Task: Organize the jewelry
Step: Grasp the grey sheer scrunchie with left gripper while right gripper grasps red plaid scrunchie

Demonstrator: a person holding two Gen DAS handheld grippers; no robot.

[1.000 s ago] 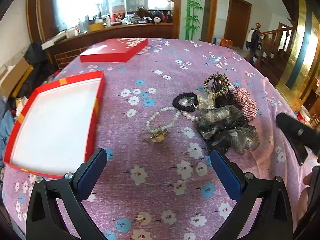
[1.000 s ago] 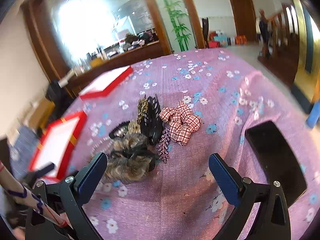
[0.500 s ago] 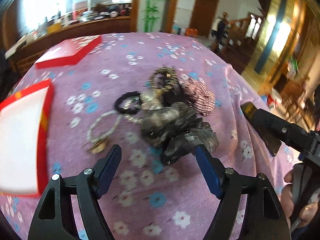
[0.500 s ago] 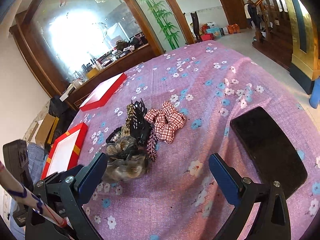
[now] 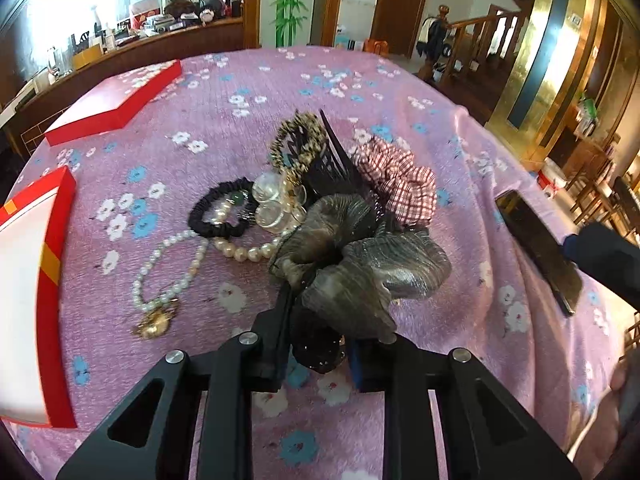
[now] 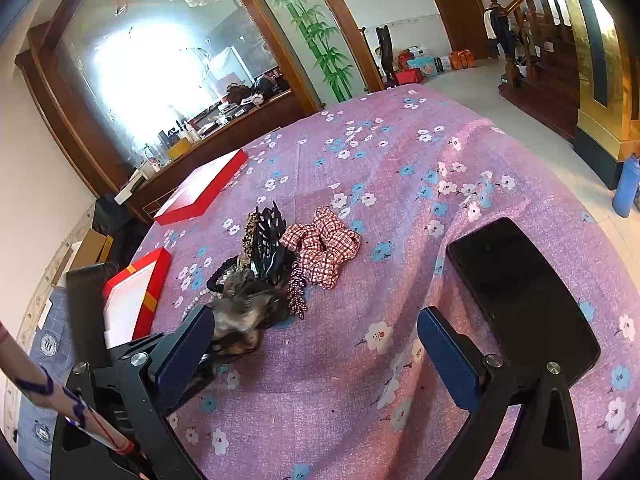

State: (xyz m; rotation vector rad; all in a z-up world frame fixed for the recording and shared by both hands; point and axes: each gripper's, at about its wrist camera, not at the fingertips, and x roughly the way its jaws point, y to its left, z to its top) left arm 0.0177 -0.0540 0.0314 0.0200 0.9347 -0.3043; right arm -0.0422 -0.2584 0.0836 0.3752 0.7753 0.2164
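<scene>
A pile of hair accessories and jewelry lies mid-table. My left gripper (image 5: 320,344) is shut on the near edge of a grey-brown gauze scrunchie (image 5: 360,264), also seen in the right wrist view (image 6: 244,312). Behind it lie a black claw clip (image 5: 332,168), a leopard scrunchie (image 5: 298,140), a red plaid scrunchie (image 5: 396,180), a black hair tie (image 5: 218,212) and a pearl necklace (image 5: 176,272) with a gold pendant. My right gripper (image 6: 316,340) is open and empty, right of the pile, above the cloth.
An open red box (image 5: 48,280) with a white inside sits at the left edge. Its red lid (image 5: 112,104) lies at the back left. A black phone (image 6: 520,296) lies at the right on the purple flowered tablecloth (image 6: 400,152).
My left gripper has moved forward and right to the pile and shut on the grey-brown scrunchie. The right gripper has stayed open and shifted slightly.
</scene>
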